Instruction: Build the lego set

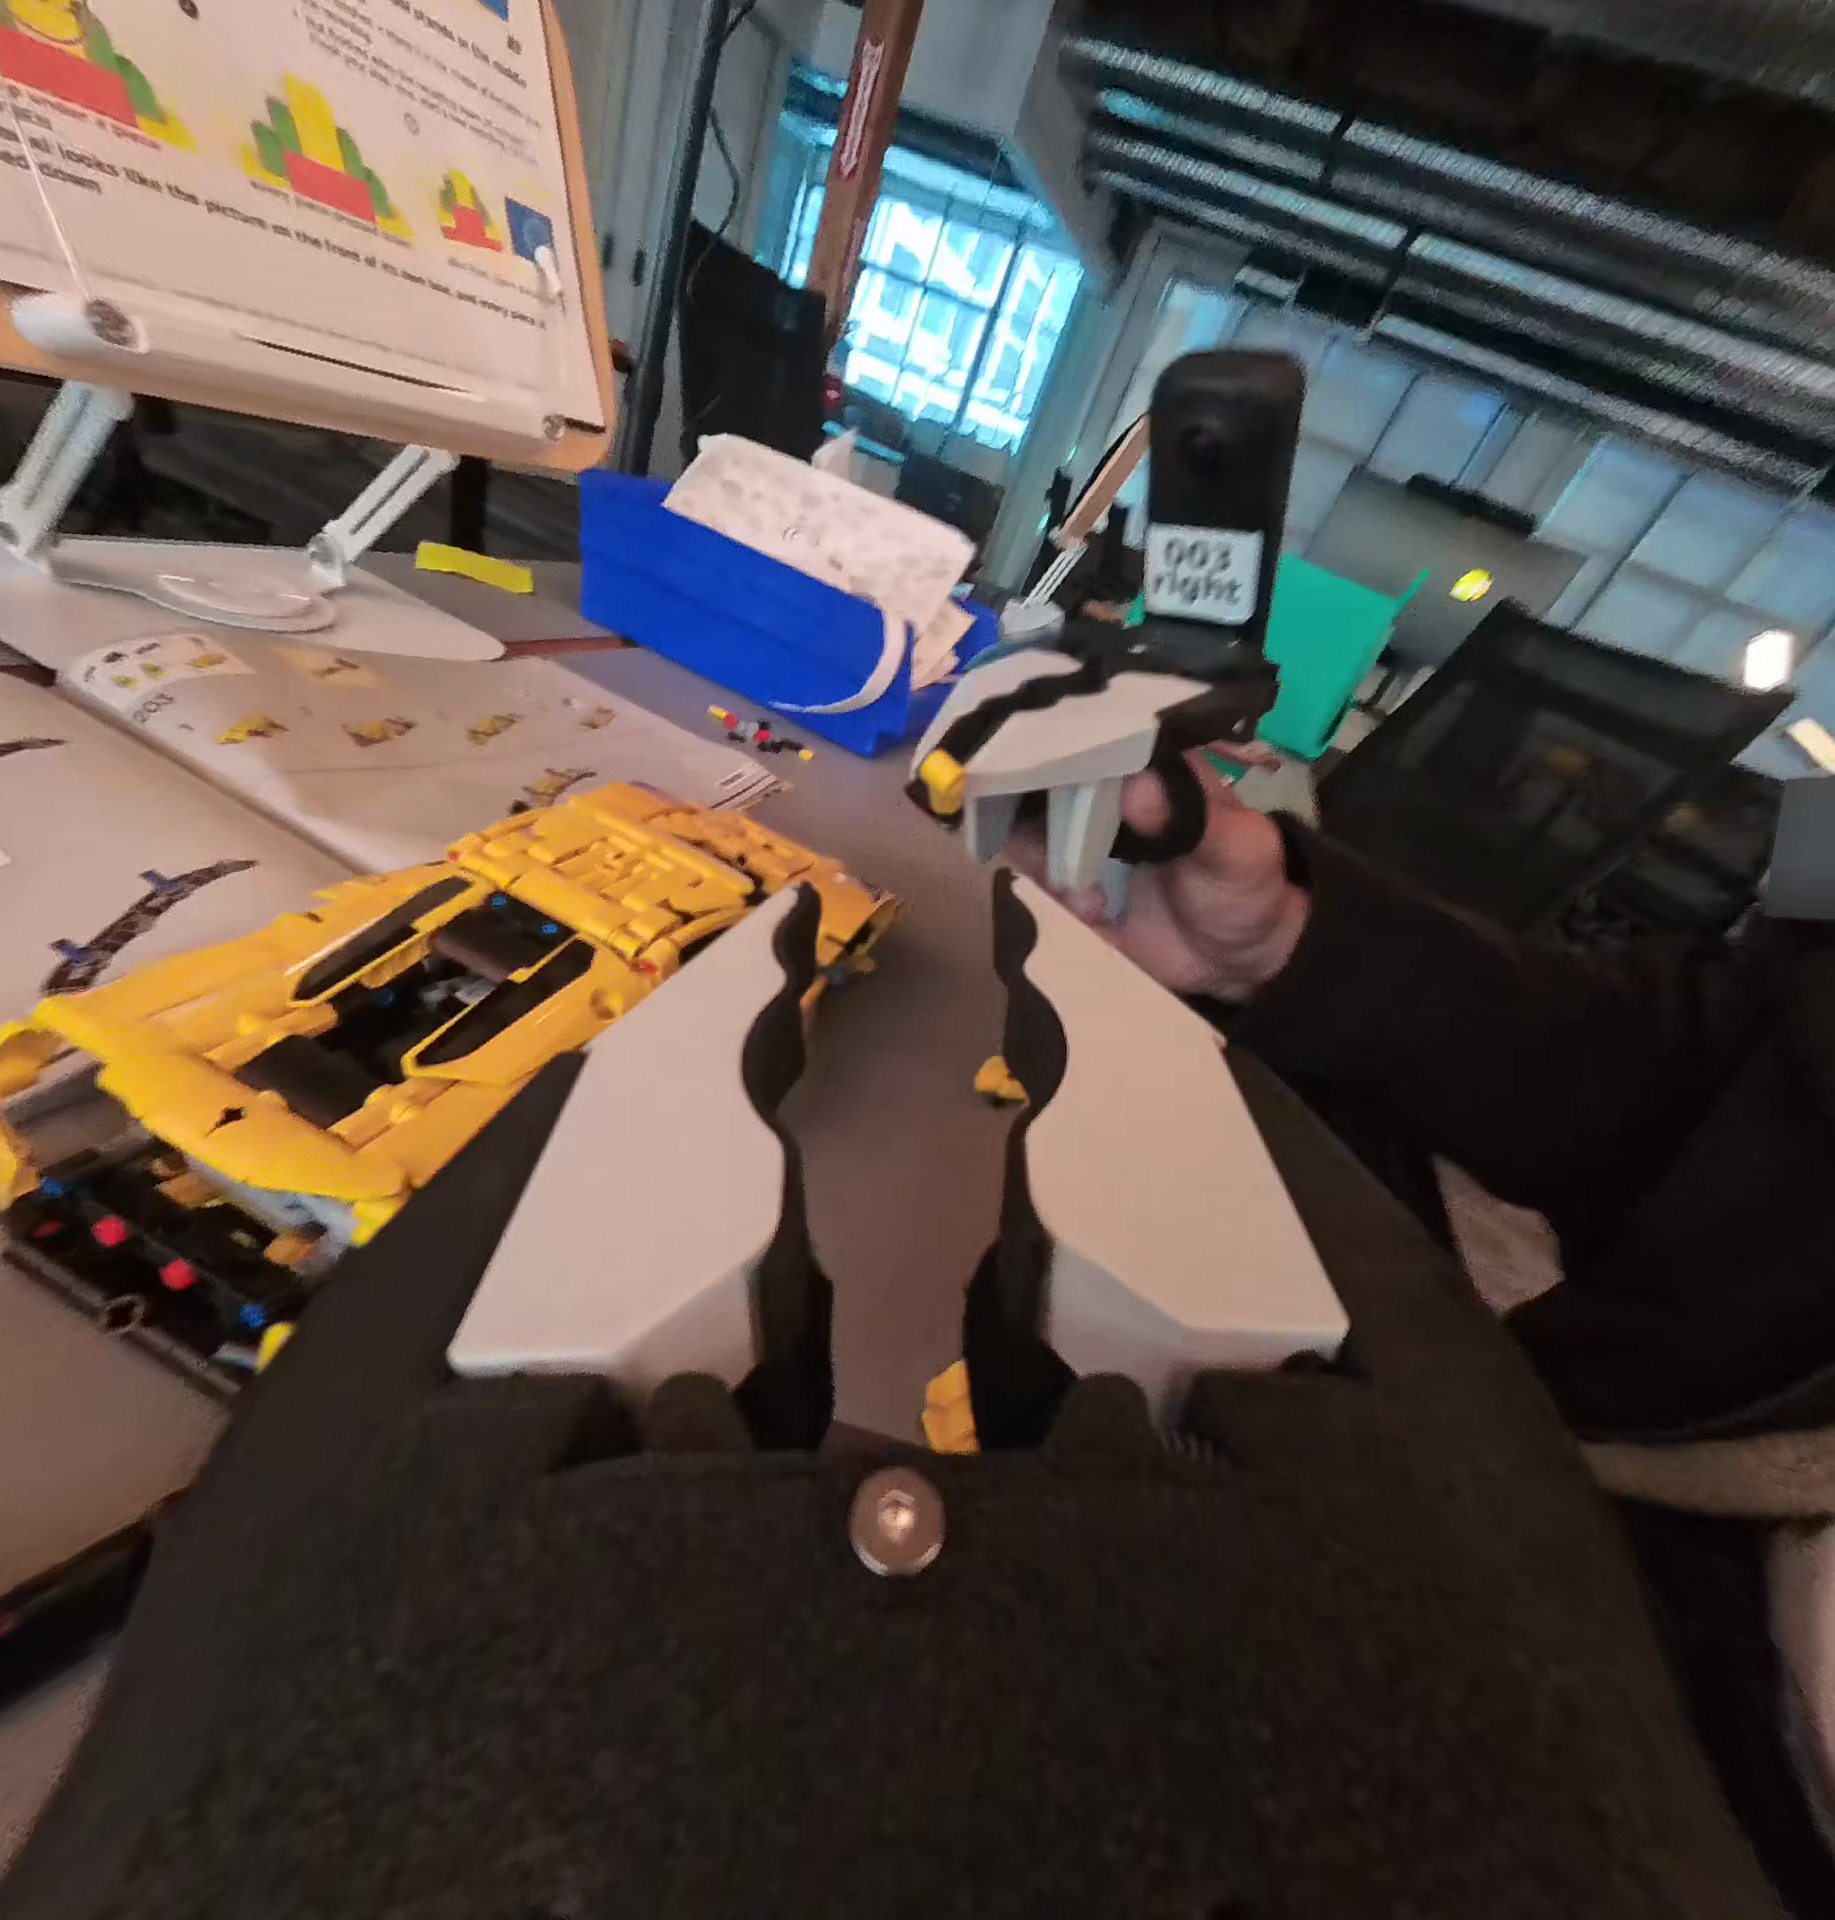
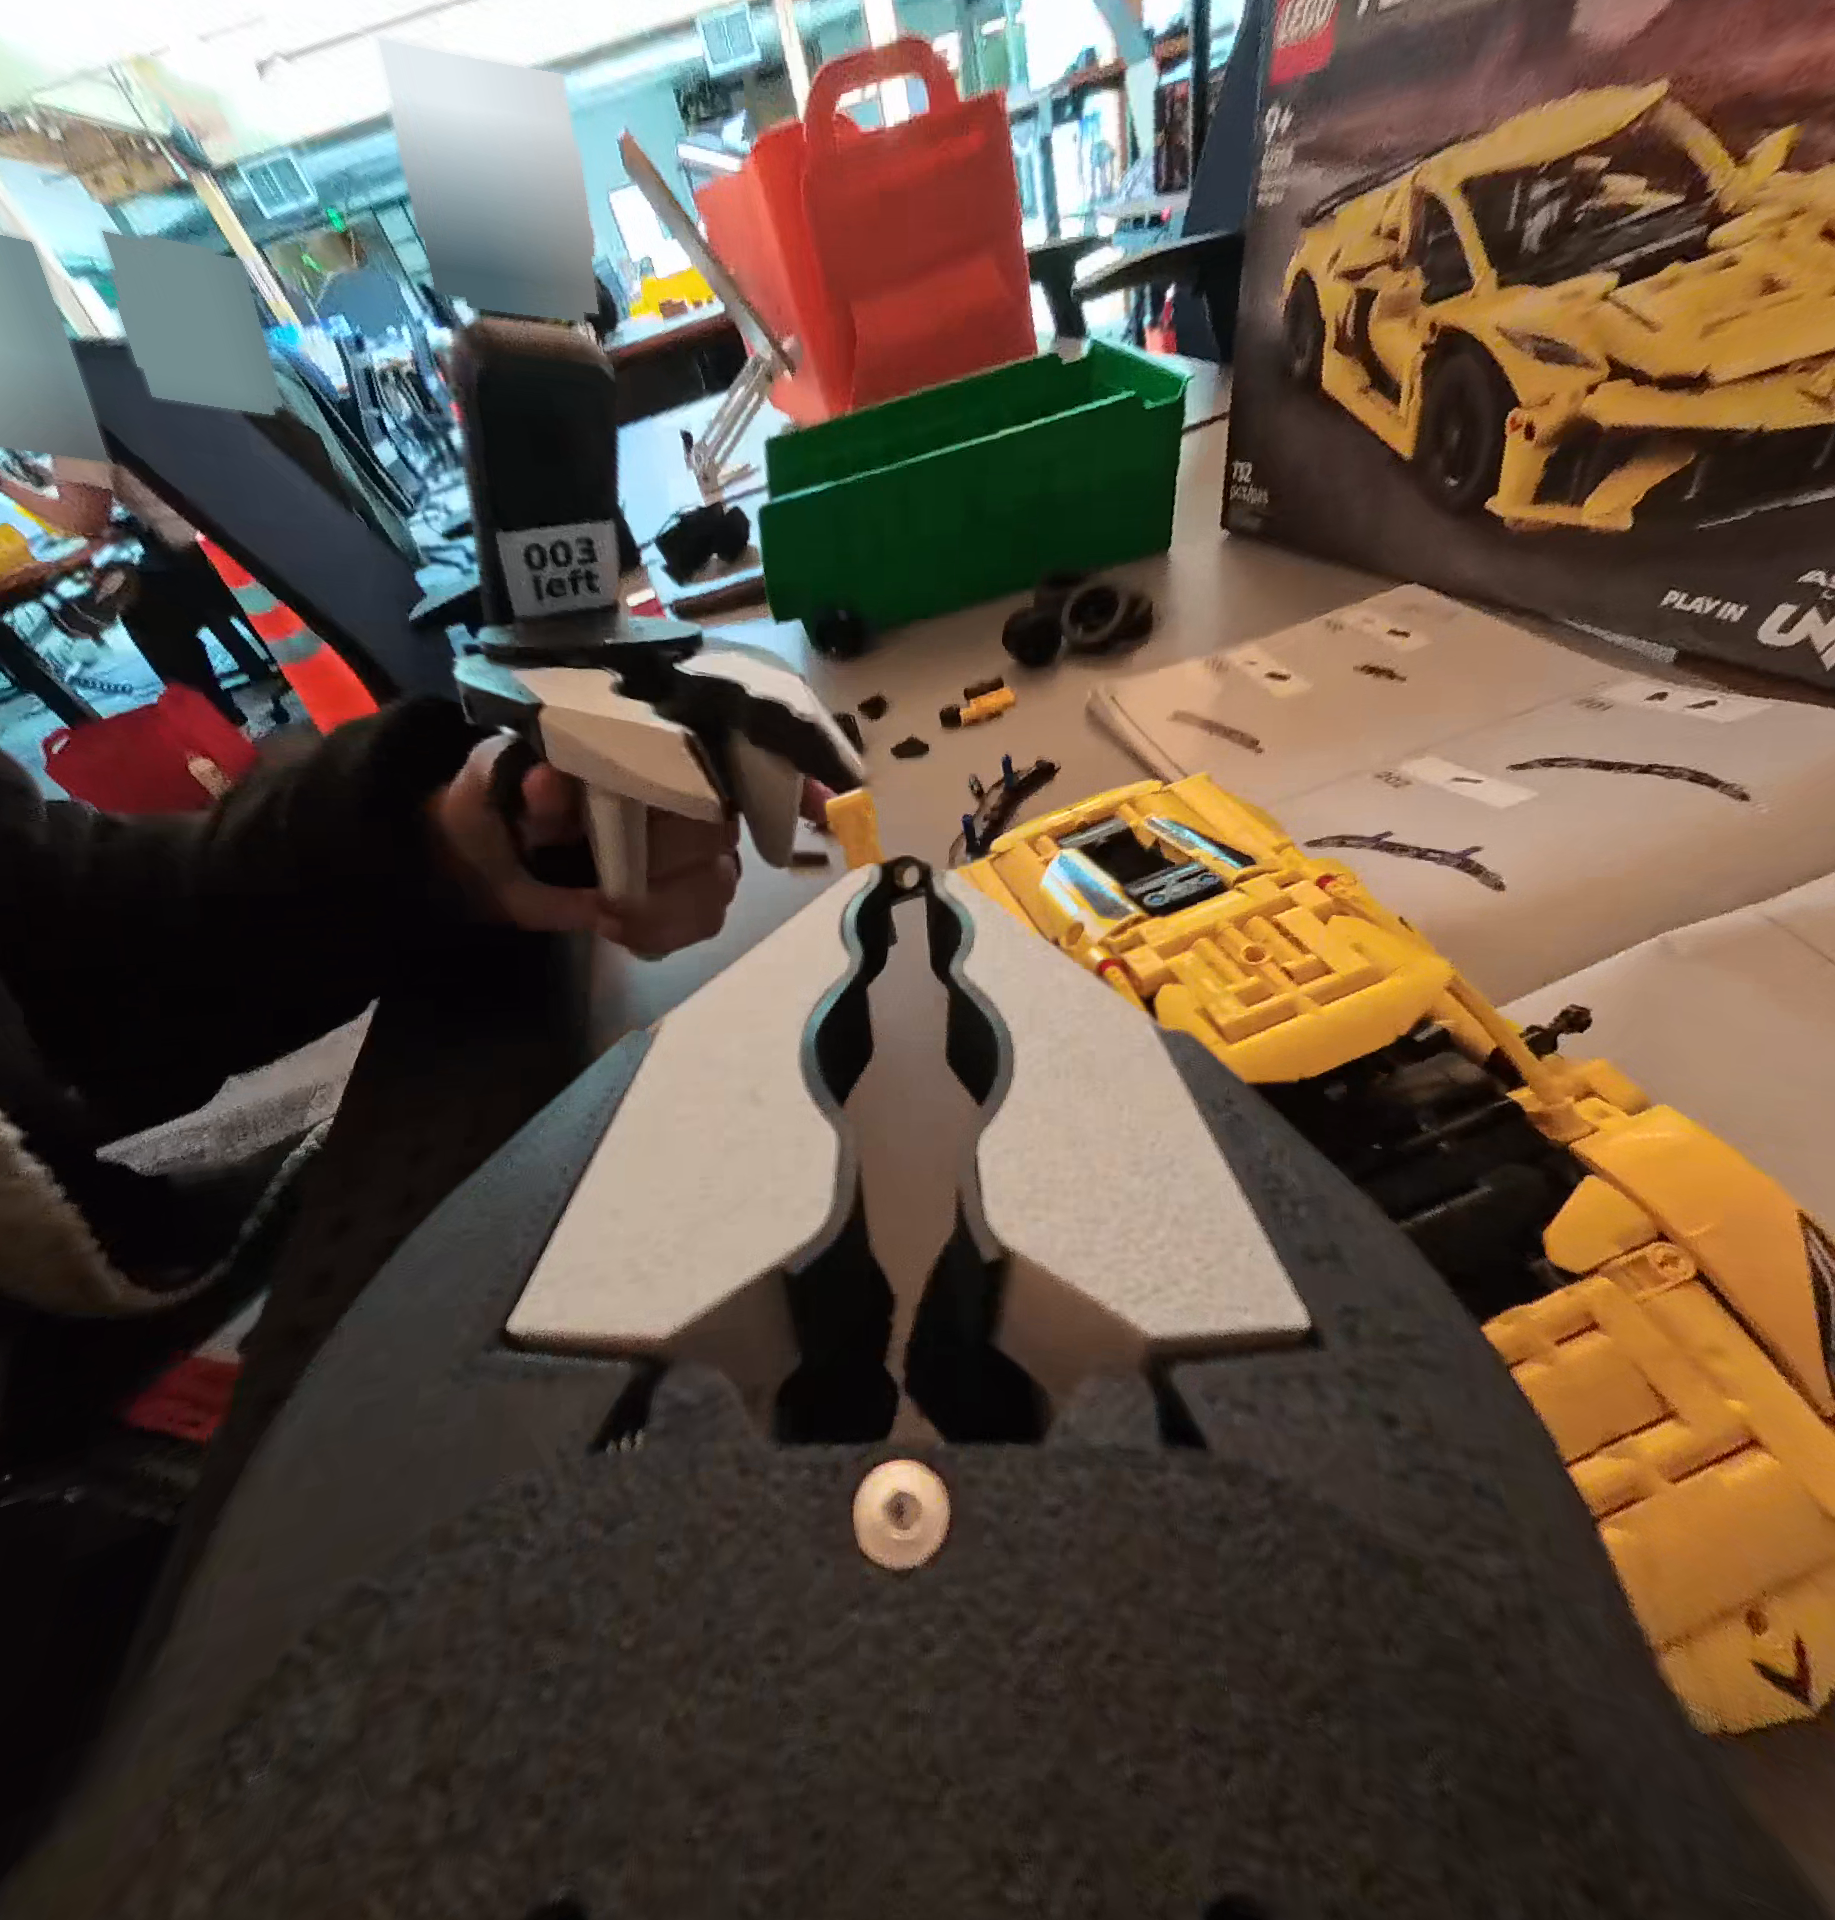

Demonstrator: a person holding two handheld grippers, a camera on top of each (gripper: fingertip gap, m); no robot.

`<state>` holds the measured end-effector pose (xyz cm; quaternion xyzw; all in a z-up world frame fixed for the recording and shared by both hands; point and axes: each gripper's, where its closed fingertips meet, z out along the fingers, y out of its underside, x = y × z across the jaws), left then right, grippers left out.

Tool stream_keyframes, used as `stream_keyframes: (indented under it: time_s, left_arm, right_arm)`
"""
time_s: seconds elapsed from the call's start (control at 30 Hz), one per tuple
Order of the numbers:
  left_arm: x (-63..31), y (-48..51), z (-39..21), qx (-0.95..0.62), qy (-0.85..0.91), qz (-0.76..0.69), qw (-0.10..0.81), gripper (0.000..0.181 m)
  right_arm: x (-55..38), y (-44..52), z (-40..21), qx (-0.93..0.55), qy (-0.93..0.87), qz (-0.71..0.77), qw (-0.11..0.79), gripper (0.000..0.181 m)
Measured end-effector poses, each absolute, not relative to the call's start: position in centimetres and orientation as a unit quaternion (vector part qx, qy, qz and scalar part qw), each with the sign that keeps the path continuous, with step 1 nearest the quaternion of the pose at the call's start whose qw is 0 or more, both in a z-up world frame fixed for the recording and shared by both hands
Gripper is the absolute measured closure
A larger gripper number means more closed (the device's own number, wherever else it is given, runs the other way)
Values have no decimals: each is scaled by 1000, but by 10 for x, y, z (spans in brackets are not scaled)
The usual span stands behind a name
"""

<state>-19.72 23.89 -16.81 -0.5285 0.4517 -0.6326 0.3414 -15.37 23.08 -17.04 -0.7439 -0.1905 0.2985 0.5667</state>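
The yellow lego car lies on the grey table, left of my left gripper. The left gripper is open and empty, raised just above the table. My right gripper is shut on a small yellow piece with a dark pin end at its tip. In the left wrist view the right gripper hangs above the table, just beyond the left fingertips, and the yellow piece shows at its tip. The car lies right of the right gripper.
Two loose yellow pieces lie on the table by the left fingers. An open instruction booklet, a blue bin, a green bin, black tyres, small loose parts and the set's box surround the car. The grippers' ends are close to 5 cm from one another.
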Motion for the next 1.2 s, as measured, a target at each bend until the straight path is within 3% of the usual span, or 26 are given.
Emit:
stream_keyframes:
  time_s: [0.23, 0.43, 0.67, 0.8, 0.9, 1.07, 1.2]
  left_arm:
    - [-199, 226, -163, -511, 428, -696, 266, 148]
    - [-199, 210, -148, -478, 415, -730, 257, 146]
    - [-196, 217, -152, -496, 420, -701, 295, 146]
    - [-193, 215, -156, -496, 455, -652, 349, 150]
    - [-194, 218, -154, -492, 461, -631, 384, 172]
    - [-192, 221, -161, -484, 506, -552, 452, 174]
    - [-193, 222, -169, -414, 586, -373, 588, 174]
  right_arm:
    - [-162, 229, -159, -700, -217, 279, 621, 175]
    - [-181, 222, -147, -651, -208, 381, 622, 176]
    - [-188, 227, -159, -671, -263, 259, 643, 175]
    - [-190, 227, -160, -675, -263, 253, 641, 175]
    - [-191, 227, -163, -680, -269, 247, 636, 175]
    - [-191, 230, -170, -693, -258, 261, 620, 175]
    - [-185, 226, -171, -701, -220, 354, 579, 154]
